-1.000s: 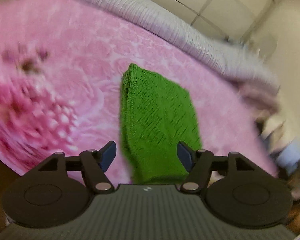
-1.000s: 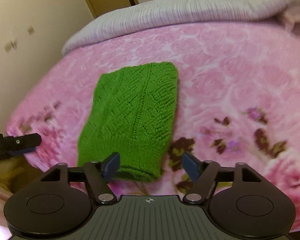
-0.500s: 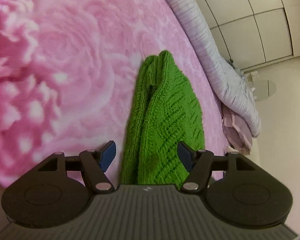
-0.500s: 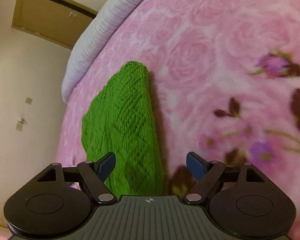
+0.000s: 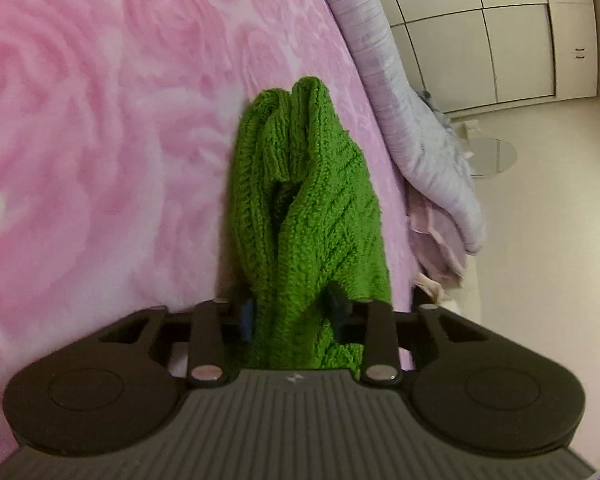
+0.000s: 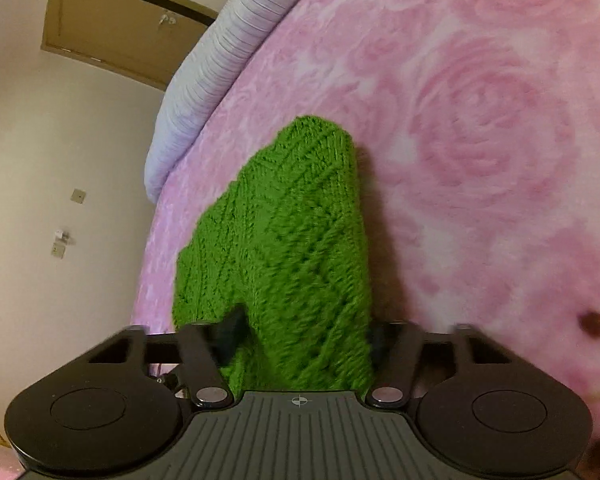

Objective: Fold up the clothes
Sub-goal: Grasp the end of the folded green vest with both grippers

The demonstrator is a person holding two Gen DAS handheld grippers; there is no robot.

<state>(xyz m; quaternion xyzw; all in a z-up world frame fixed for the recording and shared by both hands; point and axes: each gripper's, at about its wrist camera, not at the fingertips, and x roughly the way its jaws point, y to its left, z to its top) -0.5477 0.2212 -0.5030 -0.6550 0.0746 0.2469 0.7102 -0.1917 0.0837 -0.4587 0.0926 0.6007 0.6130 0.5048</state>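
Observation:
A green knitted garment [image 5: 316,200], folded into a long narrow stack, lies on a pink rose-patterned blanket [image 5: 100,120]. My left gripper [image 5: 292,312] is at its near end. Its jaws are closing, and both blue pads press on the bunched layers between them. In the right wrist view the same garment [image 6: 288,220] runs away from me across the blanket [image 6: 480,140]. My right gripper [image 6: 304,332] is also closing, with the near edge of the knit filling the gap between its fingers. Each gripper hides the garment's near end.
A lilac-grey striped quilt [image 5: 400,100] is rolled along the far side of the bed, also in the right wrist view [image 6: 220,60]. Pale wardrobe doors [image 5: 480,40] stand behind it. A brown door [image 6: 112,28] is in the wall beyond the bed's edge.
Both grippers have sunk and moved in onto the garment's near end. Both had open jaws with the knit between them; now the fingers have closed in and pinch the fabric.

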